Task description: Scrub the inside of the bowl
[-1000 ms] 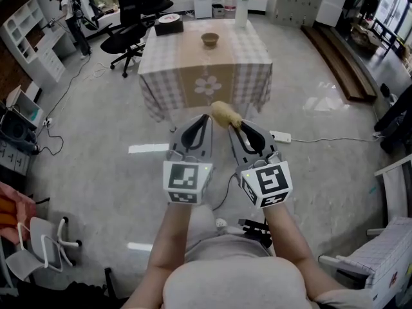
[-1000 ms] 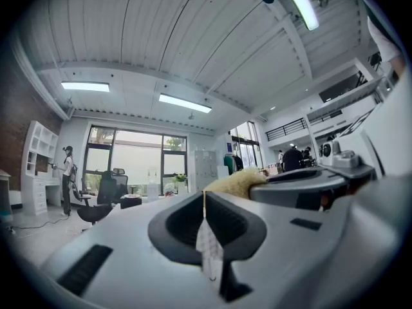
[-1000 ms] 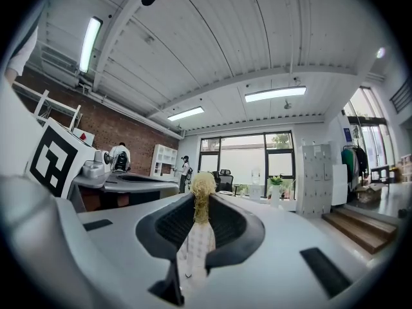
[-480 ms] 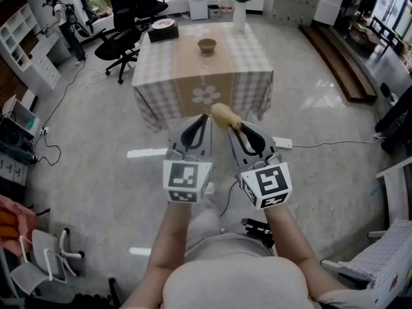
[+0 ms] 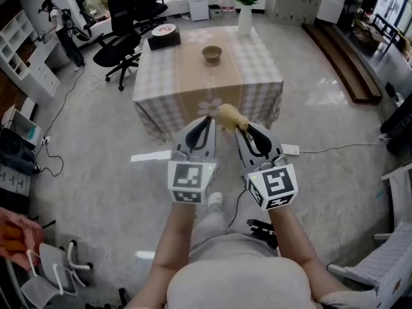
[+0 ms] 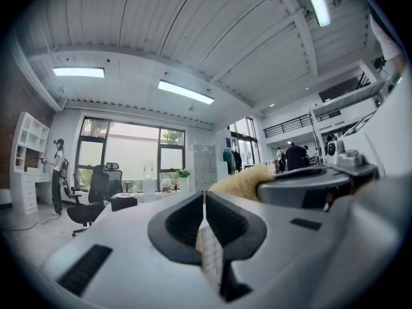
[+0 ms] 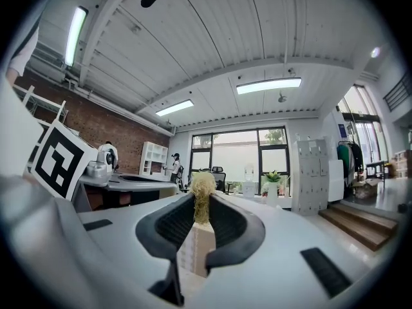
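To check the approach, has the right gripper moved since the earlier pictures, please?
Yes: the right gripper has come towards the checked-cloth table; its yellow fibrous sponge now overlaps the cloth's front.

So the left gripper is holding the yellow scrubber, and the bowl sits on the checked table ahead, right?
No, the right gripper holds the yellow scrubber, as the right gripper view shows; the left gripper is shut, empty. The bowl does sit on the checked table.
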Tool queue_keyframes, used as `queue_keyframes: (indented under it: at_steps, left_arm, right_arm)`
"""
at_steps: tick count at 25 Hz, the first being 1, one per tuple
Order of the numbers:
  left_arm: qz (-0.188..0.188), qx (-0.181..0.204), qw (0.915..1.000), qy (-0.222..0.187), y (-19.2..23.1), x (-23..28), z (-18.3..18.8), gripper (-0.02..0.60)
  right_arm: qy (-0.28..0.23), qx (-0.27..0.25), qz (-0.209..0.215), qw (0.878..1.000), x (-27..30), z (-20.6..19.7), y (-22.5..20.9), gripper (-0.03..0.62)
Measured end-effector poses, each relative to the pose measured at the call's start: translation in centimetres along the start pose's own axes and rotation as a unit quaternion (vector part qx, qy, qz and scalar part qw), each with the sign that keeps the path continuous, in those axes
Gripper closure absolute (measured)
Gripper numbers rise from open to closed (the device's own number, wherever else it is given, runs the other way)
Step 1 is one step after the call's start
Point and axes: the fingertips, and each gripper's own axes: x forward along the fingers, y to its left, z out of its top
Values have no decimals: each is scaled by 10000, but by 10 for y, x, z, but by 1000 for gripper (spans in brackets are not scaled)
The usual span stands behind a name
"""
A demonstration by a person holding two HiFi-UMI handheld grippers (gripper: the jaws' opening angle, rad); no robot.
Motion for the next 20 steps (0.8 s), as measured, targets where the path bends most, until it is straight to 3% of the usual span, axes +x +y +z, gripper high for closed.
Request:
queue_keyframes:
  at_steps: [12, 20]
  left_arm:
    - [-442, 78, 9990, -77, 46, 81, 7, 563]
    - [-530, 61, 9985, -91, 78, 123, 6, 563]
  right_arm:
    - [136, 45, -236, 9996, 87, 2, -38, 525]
    - [135, 34, -341, 9993, 134, 1, -55, 523]
